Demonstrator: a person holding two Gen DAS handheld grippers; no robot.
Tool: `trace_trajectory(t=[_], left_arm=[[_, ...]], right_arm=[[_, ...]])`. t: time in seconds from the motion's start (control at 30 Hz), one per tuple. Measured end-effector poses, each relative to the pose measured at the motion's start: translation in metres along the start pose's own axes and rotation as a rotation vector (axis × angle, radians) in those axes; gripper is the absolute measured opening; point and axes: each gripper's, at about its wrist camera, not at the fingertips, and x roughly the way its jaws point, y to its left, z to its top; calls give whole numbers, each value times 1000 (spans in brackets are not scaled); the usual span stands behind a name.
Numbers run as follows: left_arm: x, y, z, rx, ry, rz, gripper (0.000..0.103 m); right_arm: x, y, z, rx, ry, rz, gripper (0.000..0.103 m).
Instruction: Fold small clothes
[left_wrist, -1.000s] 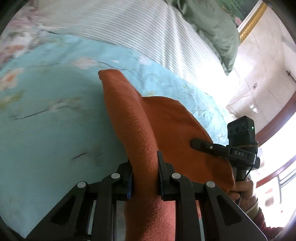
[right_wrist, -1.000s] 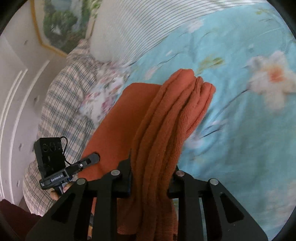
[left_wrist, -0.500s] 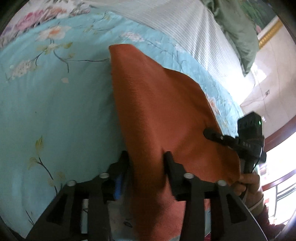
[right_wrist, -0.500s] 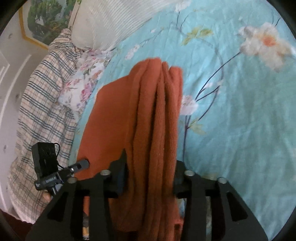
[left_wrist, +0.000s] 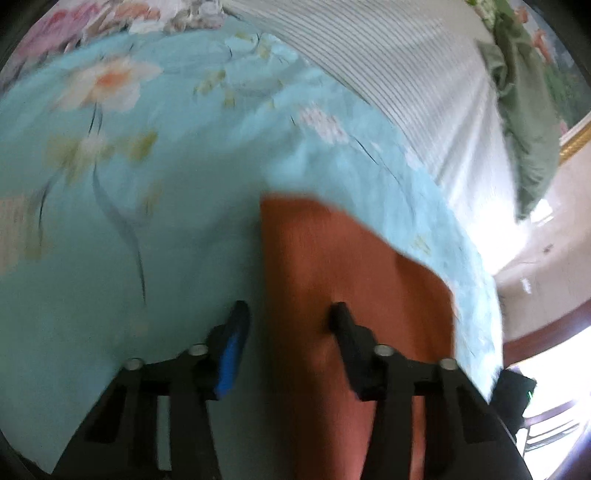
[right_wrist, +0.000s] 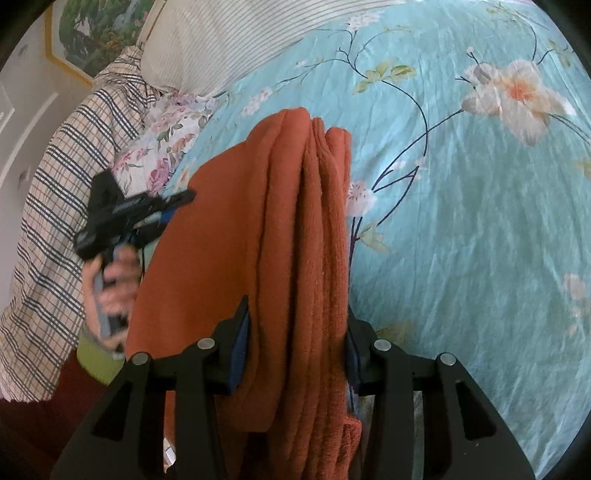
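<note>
An orange fleece garment (right_wrist: 295, 229) lies partly on the blue floral bedsheet (right_wrist: 461, 221). My right gripper (right_wrist: 297, 325) is shut on a bunched, several-layer fold of it. In the left wrist view the garment (left_wrist: 351, 288) lies flat on the sheet. My left gripper (left_wrist: 288, 314) is open, its jaws spread over the garment's left edge and holding nothing. The left gripper also shows in the right wrist view (right_wrist: 162, 206), held in a hand at the garment's left side. The left wrist view is motion-blurred.
A striped white pillow (right_wrist: 229, 33) and a plaid cloth (right_wrist: 55, 177) lie at the head of the bed. A green cloth (left_wrist: 528, 110) lies by the striped pillow (left_wrist: 406, 74). The bed edge and bright floor are at the right (left_wrist: 535, 288).
My left gripper has opened and let go of the orange garment, which now lies flat. The right gripper still grips its bunched fold and has lowered toward the sheet.
</note>
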Motion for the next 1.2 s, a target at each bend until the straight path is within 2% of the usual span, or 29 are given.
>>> trace_trajectory(t=[0.07, 0.13, 0.27, 0.33, 0.4, 0.57, 0.77, 0.8, 0.87, 1.0, 1.07, 1.2], left_arm=[[7, 0, 21, 8, -23, 23, 15], [10, 1, 36, 16, -48, 47, 14], [5, 0, 48, 5, -81, 66, 16], [-9, -3, 41, 13, -108, 70, 17], [-24, -10, 26, 50, -137, 85, 22], [-53, -27, -22, 125, -148, 54, 24], [-81, -49, -70, 214, -140, -31, 25], [-84, -52, -76, 229, -133, -47, 26], [-86, -57, -89, 263, -118, -67, 26], [-80, -63, -103, 308, -76, -57, 26], [-83, -66, -105, 318, -71, -57, 26], [-87, -73, -109, 338, -72, -76, 26]], right_arm=[[-1, 0, 0, 4, -4, -1, 44], [-6, -1, 0, 14, -20, -10, 44], [-32, 9, 3, 11, -132, -59, 45], [-44, 15, 7, -5, -177, -58, 45], [-46, 24, 13, -27, -180, -41, 45], [-24, 37, 25, -77, -126, -41, 45], [9, 24, 40, -41, -47, -72, 45], [12, 25, 42, -39, -47, -73, 43], [11, 26, 47, -29, -52, -42, 12], [-31, 43, 46, -43, -201, 67, 11], [-43, 43, 40, -48, -235, 53, 11], [-18, 5, 28, 47, -149, -28, 11]])
